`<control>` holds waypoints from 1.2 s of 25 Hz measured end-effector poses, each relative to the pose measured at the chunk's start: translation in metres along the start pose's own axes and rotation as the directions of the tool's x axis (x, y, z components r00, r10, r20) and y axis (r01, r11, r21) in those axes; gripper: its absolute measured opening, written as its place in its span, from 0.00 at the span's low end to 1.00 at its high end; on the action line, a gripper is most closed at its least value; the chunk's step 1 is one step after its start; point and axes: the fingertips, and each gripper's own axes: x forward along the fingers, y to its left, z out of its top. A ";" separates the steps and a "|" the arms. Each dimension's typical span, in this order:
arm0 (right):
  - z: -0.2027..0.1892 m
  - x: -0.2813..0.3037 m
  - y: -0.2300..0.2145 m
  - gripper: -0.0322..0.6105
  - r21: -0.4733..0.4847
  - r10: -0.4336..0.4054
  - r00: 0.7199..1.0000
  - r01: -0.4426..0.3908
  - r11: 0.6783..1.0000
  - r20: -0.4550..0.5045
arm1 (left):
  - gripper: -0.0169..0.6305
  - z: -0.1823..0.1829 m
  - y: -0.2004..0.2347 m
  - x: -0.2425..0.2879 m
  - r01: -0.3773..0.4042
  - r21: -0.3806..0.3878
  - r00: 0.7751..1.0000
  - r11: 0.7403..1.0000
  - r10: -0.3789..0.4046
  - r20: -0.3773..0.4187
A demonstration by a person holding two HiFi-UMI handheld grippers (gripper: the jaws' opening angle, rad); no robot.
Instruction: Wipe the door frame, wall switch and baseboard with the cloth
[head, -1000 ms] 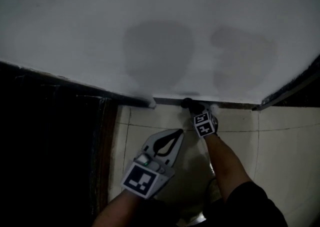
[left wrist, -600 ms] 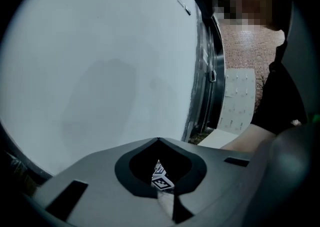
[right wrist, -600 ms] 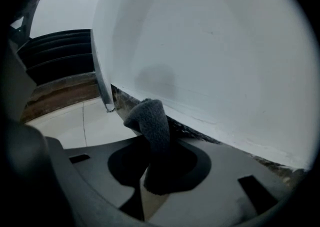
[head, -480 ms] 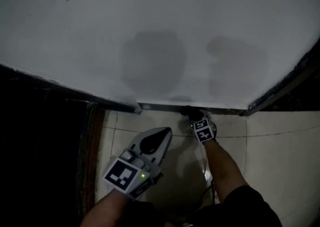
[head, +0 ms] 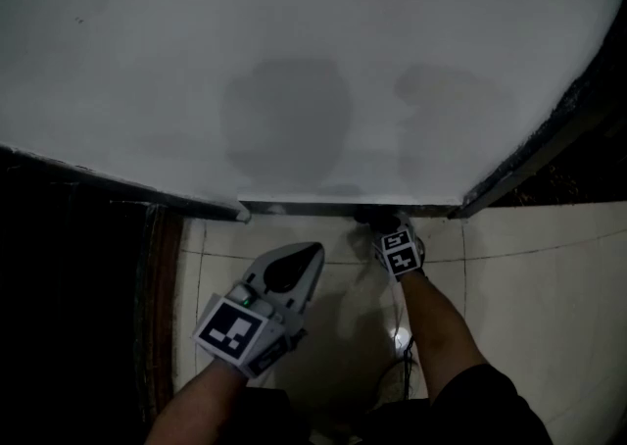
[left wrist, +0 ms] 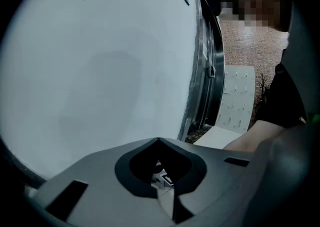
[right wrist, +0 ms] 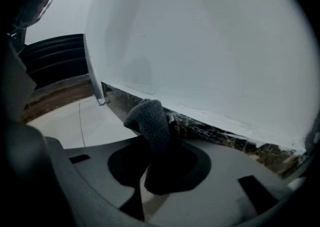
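Head view: The left gripper is held above the tiled floor, short of the wall. Its jaws run to a single point, and nothing shows between them. The right gripper is down at the foot of the wall, with its marker cube facing up. A dark cloth at its tip meets the baseboard, a thin dark strip along the bottom edge of the wall. A dark door frame runs up from the right end of the baseboard.

Left gripper view: The left gripper has its jaws together, tip against tip, and they hold nothing. The right gripper's marker cube shows through the opening behind the tips. This view alone shows the door frame as stacked metal rails standing beside the edge of the wall, with pale floor beyond it.

Right gripper view: The right gripper is clamped on the cloth, a grey, fleecy roll. The roll stands up out of the jaws, and its rounded top end lies against the baseboard. Only here does the baseboard show as dark and mottled, directly under the white wall. The floor lies at the left.
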 end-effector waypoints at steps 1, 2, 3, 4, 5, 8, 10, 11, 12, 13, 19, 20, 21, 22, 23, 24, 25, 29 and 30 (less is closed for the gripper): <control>-0.002 -0.003 -0.006 0.19 0.001 -0.005 1.000 0.005 1.000 -0.001 | 0.01 0.000 -0.001 0.003 0.003 -0.004 1.000 1.000 -0.003 0.002; -0.004 -0.006 -0.011 0.19 0.002 -0.010 1.000 0.010 1.000 -0.001 | 0.01 -0.001 -0.003 0.006 0.008 -0.009 1.000 1.000 -0.008 0.001; -0.006 -0.008 -0.016 0.19 0.004 -0.016 1.000 0.016 1.000 0.000 | 0.01 -0.002 -0.005 0.008 0.013 -0.014 1.000 1.000 -0.014 -0.007; -0.007 -0.010 -0.021 0.19 0.008 -0.022 1.000 0.022 1.000 0.000 | 0.01 -0.005 -0.006 0.009 0.018 -0.019 1.000 1.000 -0.019 -0.025; -0.009 -0.012 -0.024 0.19 0.012 -0.028 1.000 0.028 1.000 0.001 | 0.01 -0.008 -0.008 0.009 0.023 -0.023 0.999 0.999 -0.024 -0.045; -0.015 -0.019 -0.035 0.19 0.028 -0.047 0.999 0.048 0.998 -0.003 | 0.01 -0.007 -0.009 0.014 0.034 -0.012 0.999 0.999 -0.034 -0.014; -0.020 -0.024 -0.045 0.19 0.042 -0.066 0.998 0.067 0.997 -0.007 | 0.01 -0.007 -0.010 0.017 0.037 -0.008 0.999 0.999 -0.037 0.000; -0.023 -0.026 -0.050 0.19 0.050 -0.076 0.997 0.076 0.996 -0.010 | 0.01 -0.006 -0.011 0.018 0.039 -0.007 0.999 0.999 -0.039 0.000; -0.026 -0.029 -0.055 0.19 0.059 -0.085 0.996 0.086 0.995 -0.013 | 0.01 -0.006 -0.012 0.019 0.041 -0.007 0.999 0.999 -0.041 0.000; -0.029 -0.031 -0.060 0.19 0.067 -0.092 0.996 0.093 0.993 -0.017 | 0.01 -0.007 -0.013 0.020 0.044 -0.006 0.999 0.999 -0.044 0.001; -0.050 -0.043 -0.088 0.19 0.112 -0.140 0.989 0.145 0.983 -0.049 | 0.01 -0.008 -0.022 0.027 0.064 -0.002 0.998 0.998 -0.064 -0.002; -0.053 -0.045 -0.093 0.19 0.125 -0.149 0.987 0.155 0.980 -0.054 | 0.01 -0.010 -0.024 0.027 0.067 -0.004 0.998 0.998 -0.067 -0.012; -0.054 -0.048 -0.097 0.19 0.143 -0.159 0.986 0.165 0.976 -0.054 | 0.01 -0.012 -0.025 0.026 0.068 -0.008 0.997 0.998 -0.069 -0.031; -0.055 -0.050 -0.102 0.19 0.164 -0.169 0.984 0.176 0.971 -0.053 | 0.01 -0.015 -0.027 0.026 0.069 -0.012 0.996 0.998 -0.070 -0.055; -0.056 -0.053 -0.106 0.19 0.181 -0.178 0.983 0.185 0.966 -0.052 | 0.01 -0.017 -0.028 0.026 0.071 -0.012 0.995 0.997 -0.071 -0.067; -0.058 -0.055 -0.110 0.19 0.192 -0.186 0.981 0.193 0.962 -0.052 | 0.01 -0.017 -0.029 0.027 0.073 -0.006 0.995 0.997 -0.073 -0.060; -0.060 -0.056 -0.114 0.19 0.198 -0.192 0.980 0.199 0.960 -0.053 | 0.01 -0.016 -0.029 0.029 0.075 -0.001 0.996 0.997 -0.075 -0.049; -0.070 -0.066 -0.133 0.19 0.225 -0.229 0.971 0.238 0.945 -0.066 | 0.01 -0.021 -0.034 0.033 0.085 -0.003 0.994 0.996 -0.085 -0.067; -0.073 -0.069 -0.138 0.19 0.237 -0.241 0.968 0.251 0.939 -0.071 | 0.01 -0.021 -0.035 0.034 0.088 -0.004 0.994 0.996 -0.088 -0.069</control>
